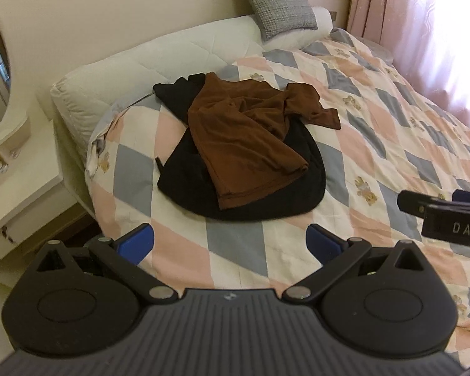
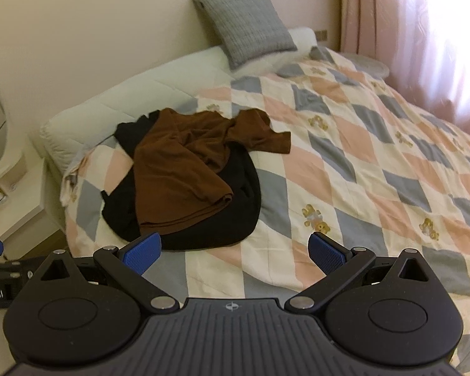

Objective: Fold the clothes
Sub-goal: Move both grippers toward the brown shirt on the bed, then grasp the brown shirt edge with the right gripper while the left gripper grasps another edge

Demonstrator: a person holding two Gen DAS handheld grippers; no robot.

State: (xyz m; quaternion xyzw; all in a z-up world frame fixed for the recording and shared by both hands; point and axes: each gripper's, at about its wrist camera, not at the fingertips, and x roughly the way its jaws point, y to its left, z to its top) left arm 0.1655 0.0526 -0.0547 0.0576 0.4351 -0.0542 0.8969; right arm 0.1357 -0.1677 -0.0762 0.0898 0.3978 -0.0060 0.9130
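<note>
Bed with a checked quilt (image 1: pixel 376 144), grey cushion (image 1: pixel 279 0) far, pink curtain (image 1: pixel 423 31) right. Brown shirt (image 1: pixel 247 131) lies crumpled atop black garment (image 1: pixel 266 194), mid-left. Left gripper (image 1: pixel 230 244) and right gripper (image 2: pixel 235 253) hover near, jaws apart, holding nothing.

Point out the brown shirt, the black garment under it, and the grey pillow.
brown shirt (image 1: pixel 244 138): left wrist view, middle of its body.
black garment (image 1: pixel 266 200): left wrist view, near edge below the shirt.
grey pillow (image 2: pixel 250 22): right wrist view, centre of its face.
</note>
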